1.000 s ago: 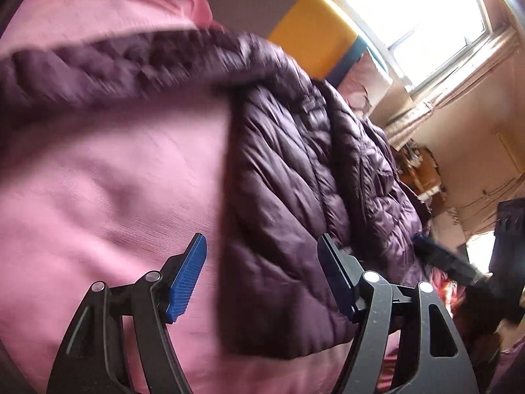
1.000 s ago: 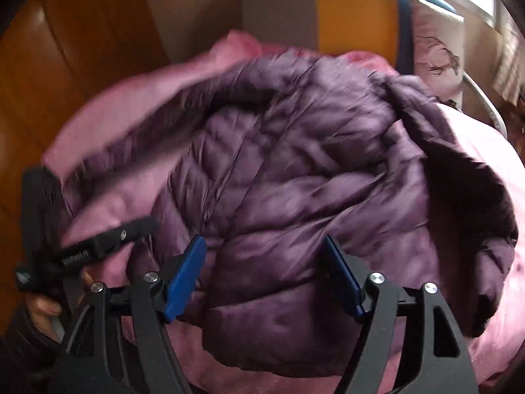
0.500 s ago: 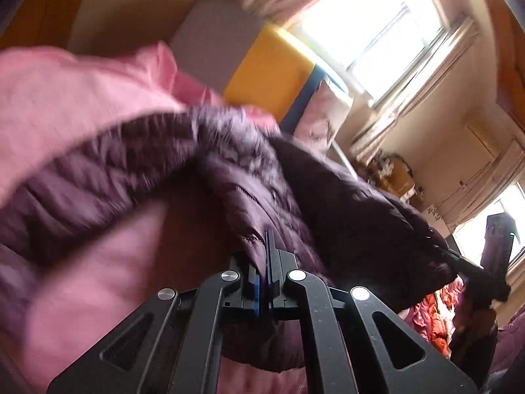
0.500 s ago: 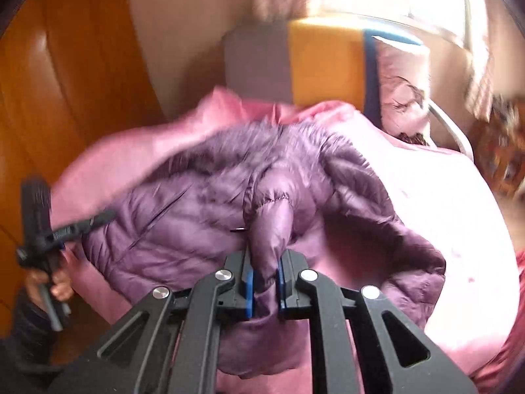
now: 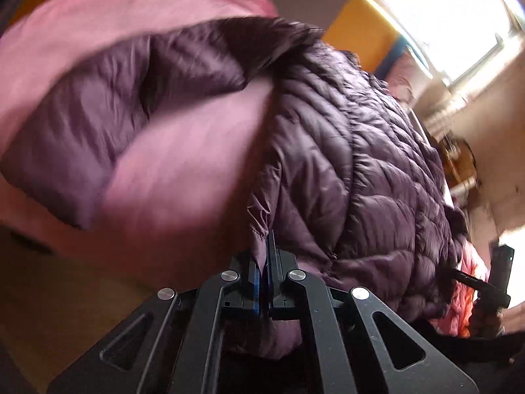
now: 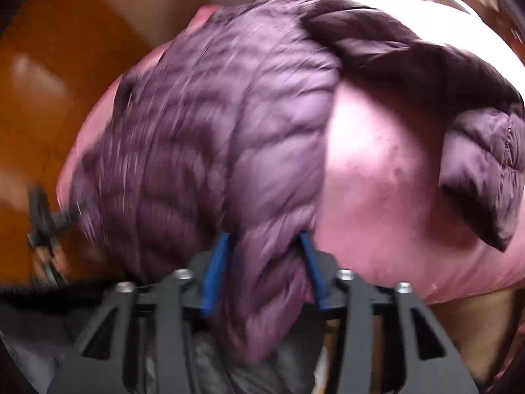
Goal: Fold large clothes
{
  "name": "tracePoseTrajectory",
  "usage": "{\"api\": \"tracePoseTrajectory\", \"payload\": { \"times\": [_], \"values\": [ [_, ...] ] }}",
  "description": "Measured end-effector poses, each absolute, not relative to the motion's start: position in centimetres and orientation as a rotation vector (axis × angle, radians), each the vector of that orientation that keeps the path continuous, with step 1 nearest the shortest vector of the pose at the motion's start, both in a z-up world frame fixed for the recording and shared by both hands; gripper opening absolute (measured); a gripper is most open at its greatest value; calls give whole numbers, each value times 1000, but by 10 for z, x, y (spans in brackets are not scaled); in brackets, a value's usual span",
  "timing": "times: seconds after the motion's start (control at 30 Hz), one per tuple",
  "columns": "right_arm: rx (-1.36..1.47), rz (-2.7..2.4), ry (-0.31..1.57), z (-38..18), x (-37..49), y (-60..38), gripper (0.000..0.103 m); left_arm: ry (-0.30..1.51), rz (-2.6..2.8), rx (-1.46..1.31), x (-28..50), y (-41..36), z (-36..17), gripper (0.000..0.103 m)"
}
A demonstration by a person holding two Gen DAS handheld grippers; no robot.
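A dark purple quilted puffer jacket lies spread on a pink bedcover. My left gripper is shut on the jacket's bottom hem at its corner. In the right wrist view the jacket runs from the far end down to my right gripper, whose blue pads stand part-open with a thick fold of the hem between them. One sleeve drapes off to the right. The other sleeve lies to the left in the left wrist view.
A grey and yellow headboard stands behind the bed under a bright window. An orange wooden wall is on the left. The bed's near edge drops off close to my right gripper. The left gripper shows at the left.
Both grippers closed on the jacket's hem a second ago and pulled it toward the bed's near edge. My right gripper's pads have since spread apart around the fold.
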State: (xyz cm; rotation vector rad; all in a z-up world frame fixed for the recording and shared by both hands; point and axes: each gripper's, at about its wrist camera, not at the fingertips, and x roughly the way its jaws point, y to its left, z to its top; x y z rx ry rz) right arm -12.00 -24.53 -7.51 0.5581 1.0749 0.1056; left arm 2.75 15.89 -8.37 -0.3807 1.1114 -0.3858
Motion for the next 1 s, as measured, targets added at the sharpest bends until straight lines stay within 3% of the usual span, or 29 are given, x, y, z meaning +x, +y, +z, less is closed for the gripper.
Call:
{"api": "tracePoseTrajectory", "payload": {
  "times": [0.07, 0.13, 0.17, 0.2, 0.27, 0.33, 0.5, 0.63, 0.73, 0.77, 0.8, 0.87, 0.93, 1.0],
  "values": [
    [644, 70, 1022, -76, -100, -272, 66, 1097, -396, -432, 23, 162, -83, 4],
    [704, 73, 1024, -79, -84, -285, 66, 1078, -403, -461, 26, 162, -80, 15],
    [708, 69, 1045, -84, -71, -286, 64, 1077, -409, -472, 29, 160, -75, 25],
    [698, 67, 1065, -89, -63, -284, 59, 1075, -420, -486, 31, 158, -74, 34],
    [604, 43, 1085, -88, -47, -271, 17, 1077, -429, -468, 33, 152, -77, 35],
    [476, -31, 1071, -72, -43, -274, 8, 1096, -430, -442, 39, 142, -79, 35],
    [188, -239, 1062, -54, -15, -290, 7, 1122, -473, -442, 45, 114, -82, 35],
    [175, -237, 1099, -65, -18, -291, 20, 1131, -479, -408, 35, 103, -86, 36],
    [163, -284, 1060, -56, -23, -288, 53, 1082, -422, -527, 27, 137, -77, 62],
    [158, -299, 1034, -56, -25, -285, 55, 1055, -374, -569, 23, 154, -73, 68],
    [151, -311, 1002, -49, -27, -283, 55, 1019, -314, -620, 19, 177, -68, 68],
    [140, -344, 930, -32, -31, -277, 69, 970, -160, -676, 13, 216, -61, 68],
    [138, -334, 872, -16, -28, -266, 72, 908, 30, -754, 2, 267, -59, 69],
    [132, -287, 851, -12, -22, -251, 73, 883, 175, -868, -5, 310, -66, 81]
  ]
}}
